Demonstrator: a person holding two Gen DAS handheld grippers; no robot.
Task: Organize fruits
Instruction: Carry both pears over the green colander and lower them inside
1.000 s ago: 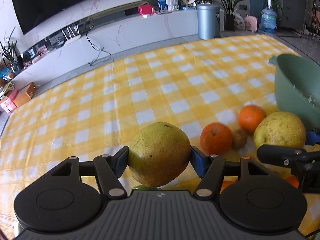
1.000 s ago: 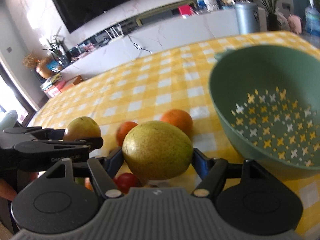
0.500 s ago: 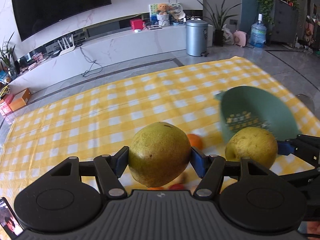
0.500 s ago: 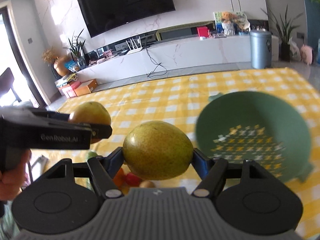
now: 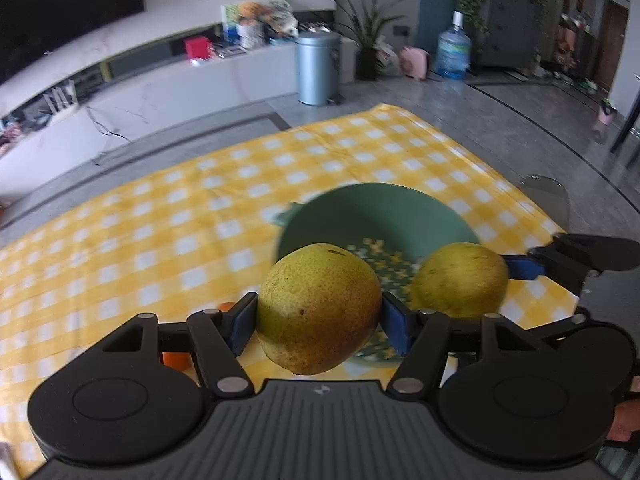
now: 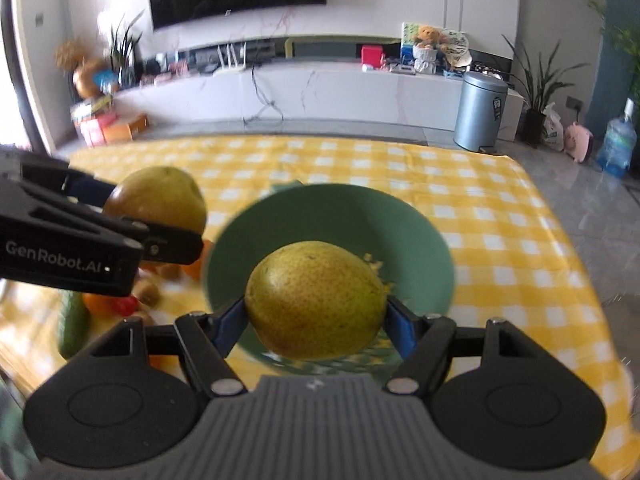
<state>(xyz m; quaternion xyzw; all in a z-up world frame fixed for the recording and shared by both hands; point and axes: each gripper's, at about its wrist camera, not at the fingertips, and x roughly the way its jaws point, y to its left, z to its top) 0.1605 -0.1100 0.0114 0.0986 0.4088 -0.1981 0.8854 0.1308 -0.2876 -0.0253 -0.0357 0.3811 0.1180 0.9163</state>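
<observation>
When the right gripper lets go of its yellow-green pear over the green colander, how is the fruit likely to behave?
The speckled yellow-green pear looks rounded and firm, so it would probably roll once released. The perforated green colander has curved walls that should likely catch it. Its smooth skin may be slippery, and a hard drop could bruise it.

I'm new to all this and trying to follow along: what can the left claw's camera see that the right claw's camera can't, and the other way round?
Only the left wrist view shows the dark cabinet at the far right of the room.

Only the right wrist view shows the fruit pile left on the cloth: oranges, something red, something green, small brown fruits.

Both show the left claw gripping a pear, the right claw gripping another pear, the green colander, the yellow checked cloth and the metal bin.
</observation>
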